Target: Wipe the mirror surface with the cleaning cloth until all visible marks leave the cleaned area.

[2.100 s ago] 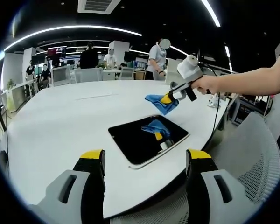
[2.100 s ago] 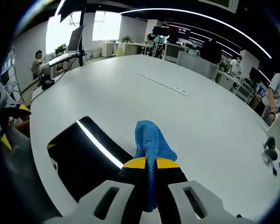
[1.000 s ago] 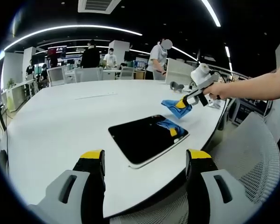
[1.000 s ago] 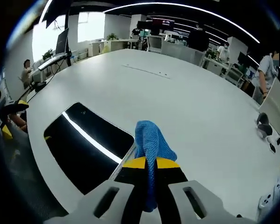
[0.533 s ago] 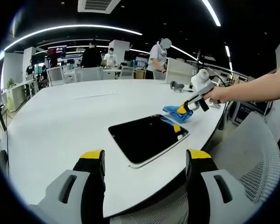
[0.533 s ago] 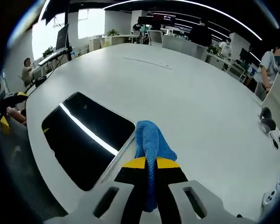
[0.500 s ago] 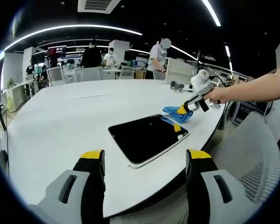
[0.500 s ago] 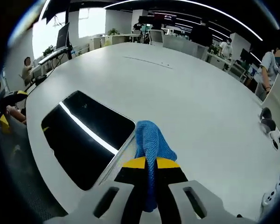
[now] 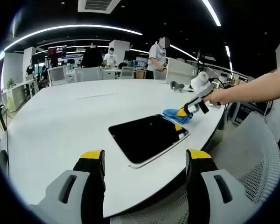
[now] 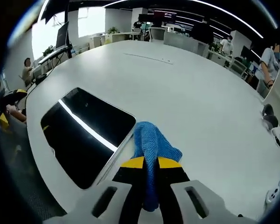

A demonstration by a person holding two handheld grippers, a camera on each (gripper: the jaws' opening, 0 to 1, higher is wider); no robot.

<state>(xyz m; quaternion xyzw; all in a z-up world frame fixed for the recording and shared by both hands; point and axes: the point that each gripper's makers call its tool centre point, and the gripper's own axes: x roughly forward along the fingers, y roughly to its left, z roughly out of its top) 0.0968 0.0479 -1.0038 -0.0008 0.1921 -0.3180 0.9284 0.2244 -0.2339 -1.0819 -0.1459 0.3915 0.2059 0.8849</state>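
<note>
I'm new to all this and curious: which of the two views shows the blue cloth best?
The right gripper view: the cloth sits large and close, pinched between the right gripper's jaws, its weave visible, next to the mirror. The left gripper view shows it small and far off, at the mirror's far edge, under the right gripper.

The mirror [image 9: 147, 136] is dark and glossy, smooth enough to throw back a sharp streak of ceiling light [image 10: 86, 132], with a thin pale rim that looks like plastic. The cleaning cloth [image 10: 151, 144] is blue with a knobbly, woven-looking weave, matt and soft in its folds. The bench [image 9: 60, 121] is white, smooth and matt to faintly satin. Both tools look like matt grey plastic with yellow and black tips: the left tool [image 9: 145, 161] and the right tool [image 10: 150, 164].
</note>
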